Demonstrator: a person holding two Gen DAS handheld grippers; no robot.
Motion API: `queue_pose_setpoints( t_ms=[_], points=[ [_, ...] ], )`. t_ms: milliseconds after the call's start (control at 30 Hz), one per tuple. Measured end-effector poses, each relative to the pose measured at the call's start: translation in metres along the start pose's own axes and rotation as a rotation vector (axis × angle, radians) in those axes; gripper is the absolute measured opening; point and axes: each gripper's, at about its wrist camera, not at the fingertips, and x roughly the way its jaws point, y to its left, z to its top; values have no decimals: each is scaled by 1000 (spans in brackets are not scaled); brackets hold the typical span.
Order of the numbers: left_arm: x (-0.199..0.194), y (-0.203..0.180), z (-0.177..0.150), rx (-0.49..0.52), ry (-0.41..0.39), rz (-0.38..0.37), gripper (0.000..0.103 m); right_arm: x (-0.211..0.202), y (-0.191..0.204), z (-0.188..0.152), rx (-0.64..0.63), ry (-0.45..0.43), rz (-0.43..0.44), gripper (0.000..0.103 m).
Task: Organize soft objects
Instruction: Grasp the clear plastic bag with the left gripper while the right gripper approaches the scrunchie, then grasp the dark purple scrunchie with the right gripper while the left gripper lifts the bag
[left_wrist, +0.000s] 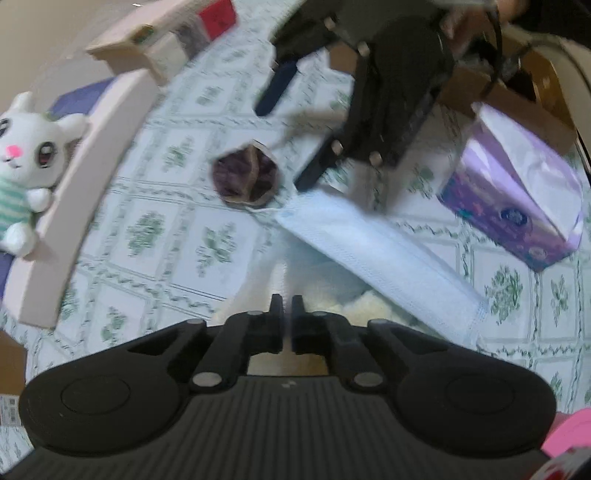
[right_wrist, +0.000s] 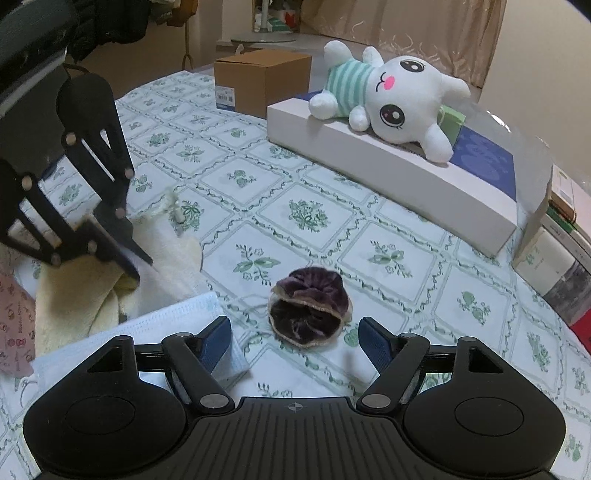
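A purple velvet scrunchie (right_wrist: 310, 314) (left_wrist: 245, 177) lies on the green-patterned tablecloth. My right gripper (right_wrist: 295, 339) (left_wrist: 295, 129) stands open just before it, one blue pad on each side and neither touching it. My left gripper (left_wrist: 287, 306) (right_wrist: 144, 269) points steeply down and is shut on a fold of the cream fleece cloth (right_wrist: 81, 295) (left_wrist: 354, 306). A pale blue face mask (left_wrist: 369, 251) (right_wrist: 166, 325) lies partly over that cloth, its corner beneath my right gripper's left finger. A white plush bunny (right_wrist: 391, 96) (left_wrist: 22, 155) in a striped shirt rests on a long white box (right_wrist: 388, 177) (left_wrist: 74, 184).
A purple tissue pack (left_wrist: 517, 195) sits beside the mask. A cardboard box (right_wrist: 262, 81) stands at the far side of the table. Stacked boxes (right_wrist: 554, 266) line the right edge. A pink patterned cloth (right_wrist: 14, 321) lies at the left.
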Motion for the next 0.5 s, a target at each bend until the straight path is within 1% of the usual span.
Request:
queue_pose_setpoints(
  t_ms=[133,233,333,433,467,500],
  points=[
    [-21,21,-6,-102,-67,66,2,8,-2,8,-4,-1,-1,76],
    [-32,37,-11,-181,-100,109,2,17,-3,13,-2,13,-7,76],
    [-35,47,-17,-240,-107,135,2,29,-6,16,9,48,-25,75],
    [-34,52,-22,-273,-102,147,2,37,-8,19,20,65,-28,75],
    [-33,52,-23,-280,-101,150,2,39,-9,20,21,71,-31,73],
    [-33,53,-25,-289,-103,150,2,41,-9,20,22,80,-33,63]
  ],
)
